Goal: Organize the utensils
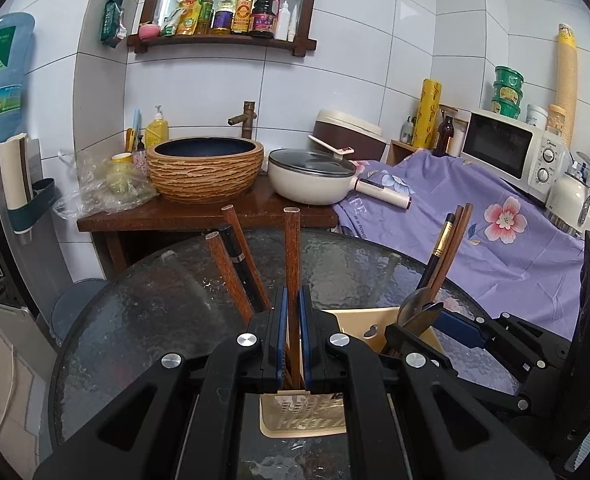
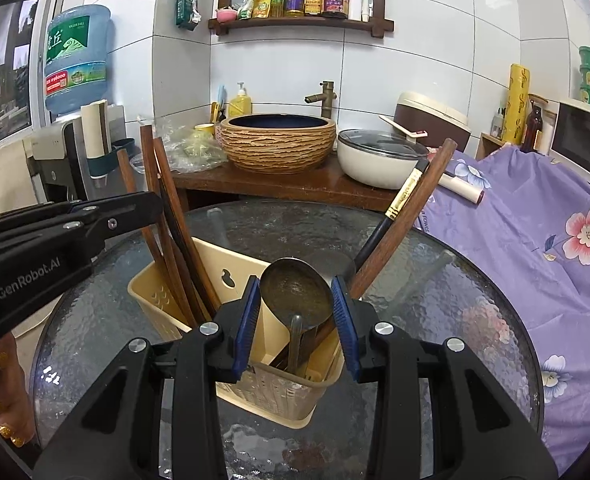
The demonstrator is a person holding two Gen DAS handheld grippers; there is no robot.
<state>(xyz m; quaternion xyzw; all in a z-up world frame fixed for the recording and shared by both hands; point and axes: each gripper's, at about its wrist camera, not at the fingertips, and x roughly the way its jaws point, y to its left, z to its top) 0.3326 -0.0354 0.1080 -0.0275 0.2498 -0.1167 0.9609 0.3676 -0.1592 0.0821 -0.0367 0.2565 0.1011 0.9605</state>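
Note:
A beige plastic utensil holder (image 2: 163,312) stands on the round glass table (image 2: 435,292). My left gripper (image 1: 293,304) is shut on a brown wooden chopstick (image 1: 292,248) that stands upright in the holder's left compartment (image 1: 295,420). Other chopsticks (image 1: 231,264) lean beside it. My right gripper (image 2: 295,304) is shut on the bowl of a metal spoon (image 2: 295,286) whose handle points down into the right compartment. More chopsticks (image 2: 403,220) lean out of that compartment. The left gripper also shows in the right wrist view (image 2: 151,208).
Behind the table a wooden stand (image 2: 263,184) carries a woven-look basin (image 2: 279,140) and a white lidded pan (image 2: 379,160). A purple flowered cloth (image 2: 535,248) covers the counter on the right, with a microwave (image 1: 507,148). A water dispenser (image 2: 75,64) stands at left.

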